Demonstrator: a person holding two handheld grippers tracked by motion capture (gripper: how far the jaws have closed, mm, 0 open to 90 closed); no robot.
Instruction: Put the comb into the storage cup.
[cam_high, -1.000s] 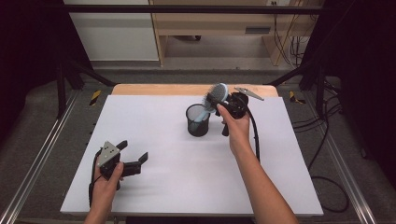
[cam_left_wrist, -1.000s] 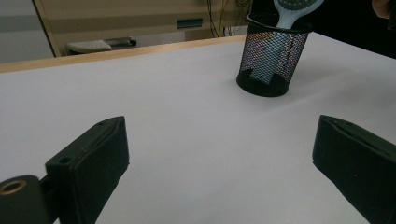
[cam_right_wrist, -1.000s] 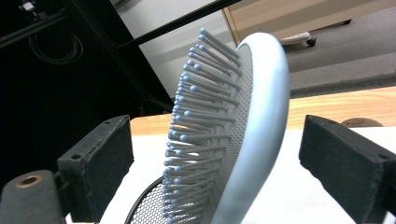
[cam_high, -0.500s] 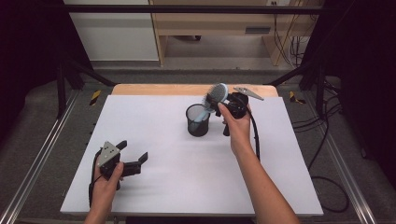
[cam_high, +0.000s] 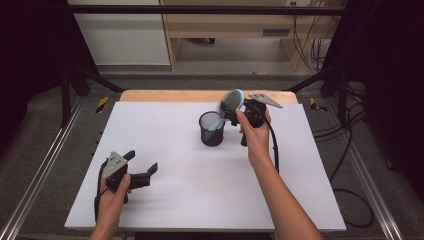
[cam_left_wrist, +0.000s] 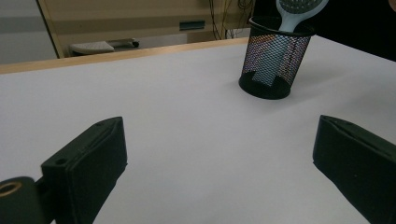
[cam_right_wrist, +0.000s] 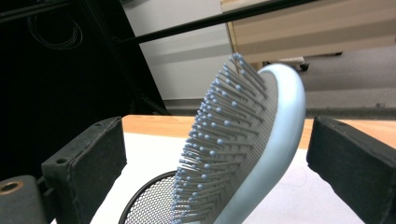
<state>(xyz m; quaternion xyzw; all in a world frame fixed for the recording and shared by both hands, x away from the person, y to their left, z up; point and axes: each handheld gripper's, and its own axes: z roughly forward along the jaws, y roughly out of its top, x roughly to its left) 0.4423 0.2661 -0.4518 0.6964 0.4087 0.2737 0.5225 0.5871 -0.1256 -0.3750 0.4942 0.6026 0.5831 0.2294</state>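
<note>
My left claw (cam_high: 145, 172) sits near the table's (cam_high: 165, 145) near-left corner, jaws wide apart, nothing between them. Mesh cup (cam_high: 212, 129) stands mid-table toward the far side. Hairbrush (cam_high: 231, 102) stands handle-down in the cup, head leaning right. My right claw (cam_high: 235, 111) is at the brush head; jaws have just been opening, and now stand wide on either side of it, pads clear.

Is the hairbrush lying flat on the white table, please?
No, the hairbrush stands handle-down in the black mesh cup, leaning on its rim.
</note>
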